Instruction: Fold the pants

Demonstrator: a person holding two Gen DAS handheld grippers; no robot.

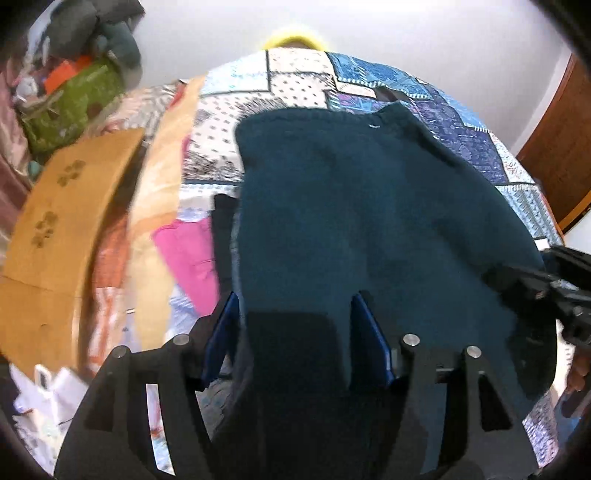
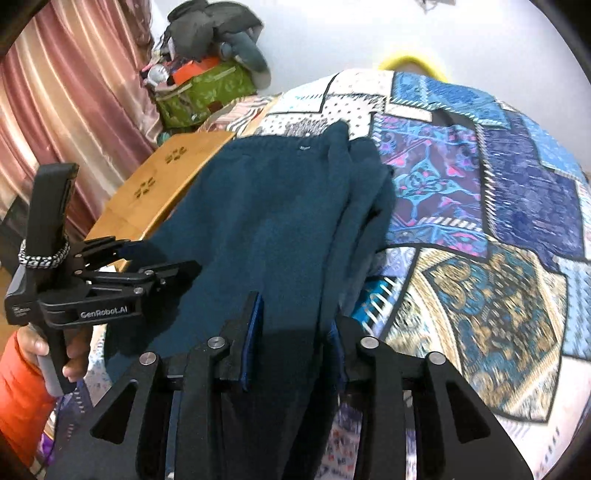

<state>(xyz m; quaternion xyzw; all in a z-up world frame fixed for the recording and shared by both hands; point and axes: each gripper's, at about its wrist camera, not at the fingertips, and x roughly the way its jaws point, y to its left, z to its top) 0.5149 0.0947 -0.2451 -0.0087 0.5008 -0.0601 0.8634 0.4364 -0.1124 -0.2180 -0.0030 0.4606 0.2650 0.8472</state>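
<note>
Teal pants (image 1: 369,221) hang between the left gripper's (image 1: 295,325) parted, released fingers. Only the right wrist view shows the right gripper (image 2: 295,325) grasping them, beside pink curtains (image 2: 74,92). Beneath lies a patchwork quilt (image 2: 498,184).

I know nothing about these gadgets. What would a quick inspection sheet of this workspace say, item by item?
Surface: a bed under a patchwork bedspread in blue, white and gold.
Job's things: dark teal pants lying lengthwise, waistband at the far end, folded along their length.
Clutter: wooden board beside the pants; pink cloth; green bag with grey clothes heaped on it.
Grippers: left gripper has its jaws apart with pants fabric between them, seemingly not pinched; right gripper is clamped on the near end of the pants.
Cables: nothing seen.
Surroundings: pink curtain, white wall, brown door.
</note>
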